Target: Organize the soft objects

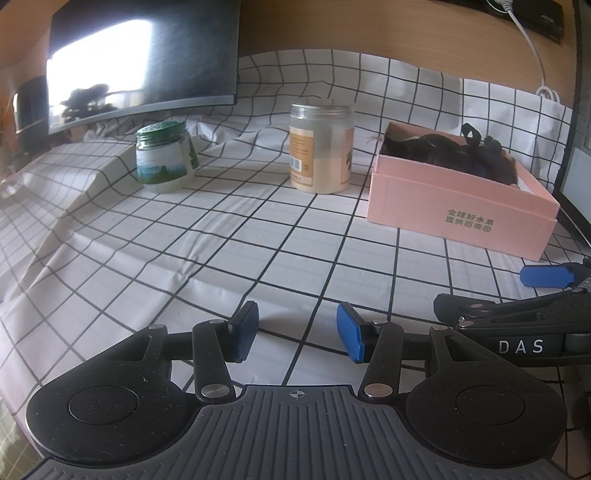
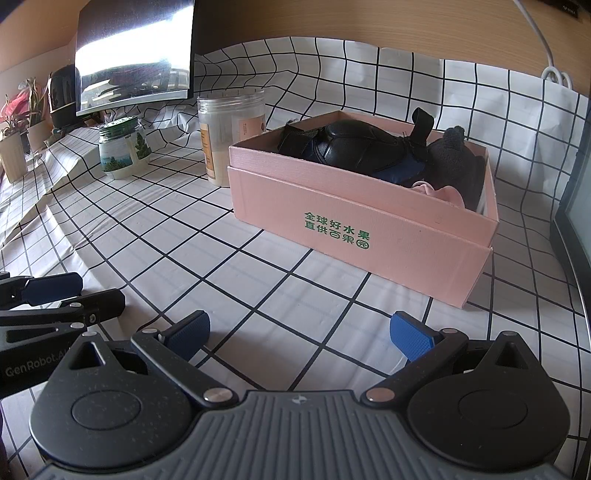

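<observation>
A pink cardboard box (image 2: 354, 221) stands on the checked tablecloth. It holds soft things: a black padded item (image 2: 354, 144), a dark grey knitted piece (image 2: 454, 155) and a bit of pink fabric (image 2: 447, 194). The box also shows in the left wrist view (image 1: 458, 206) with the dark items (image 1: 454, 151) inside. My left gripper (image 1: 297, 332) is open and empty, low over the cloth. My right gripper (image 2: 299, 334) is open and empty, in front of the box. Each gripper appears at the edge of the other's view.
A green-lidded jar (image 1: 164, 158) and a taller clear jar of pale powder (image 1: 320, 147) stand behind, left of the box. A monitor (image 1: 144, 59) is at the back left. Potted plants (image 2: 18, 125) sit far left. A white cable (image 2: 532, 29) hangs at the right.
</observation>
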`<act>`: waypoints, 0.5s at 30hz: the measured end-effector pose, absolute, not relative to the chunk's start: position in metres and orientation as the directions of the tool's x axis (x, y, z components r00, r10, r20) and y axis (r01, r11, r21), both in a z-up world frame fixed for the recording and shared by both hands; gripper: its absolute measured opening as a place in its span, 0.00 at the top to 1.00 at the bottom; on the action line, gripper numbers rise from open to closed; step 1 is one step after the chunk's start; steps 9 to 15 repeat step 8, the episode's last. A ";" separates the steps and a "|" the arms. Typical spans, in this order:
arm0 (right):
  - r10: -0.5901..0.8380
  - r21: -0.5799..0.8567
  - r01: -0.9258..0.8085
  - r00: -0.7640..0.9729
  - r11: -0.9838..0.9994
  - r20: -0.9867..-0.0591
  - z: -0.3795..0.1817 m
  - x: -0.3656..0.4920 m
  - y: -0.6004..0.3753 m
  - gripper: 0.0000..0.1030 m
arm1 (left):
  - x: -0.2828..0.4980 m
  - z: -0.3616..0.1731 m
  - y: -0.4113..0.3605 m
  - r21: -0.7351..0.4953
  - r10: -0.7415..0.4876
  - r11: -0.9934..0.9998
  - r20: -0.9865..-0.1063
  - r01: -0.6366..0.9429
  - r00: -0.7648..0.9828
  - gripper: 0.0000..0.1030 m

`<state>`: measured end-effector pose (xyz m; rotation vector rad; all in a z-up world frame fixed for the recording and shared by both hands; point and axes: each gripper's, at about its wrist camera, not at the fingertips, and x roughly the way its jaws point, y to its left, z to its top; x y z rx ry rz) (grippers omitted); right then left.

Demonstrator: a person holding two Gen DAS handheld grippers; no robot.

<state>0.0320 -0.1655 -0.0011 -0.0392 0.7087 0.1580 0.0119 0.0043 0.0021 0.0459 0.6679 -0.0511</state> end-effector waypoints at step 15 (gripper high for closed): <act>0.131 0.018 -0.158 0.748 0.987 -0.651 -0.001 0.032 -0.165 0.00 | 0.012 0.002 0.004 0.028 -0.040 0.997 -0.620 0.073 0.784 0.51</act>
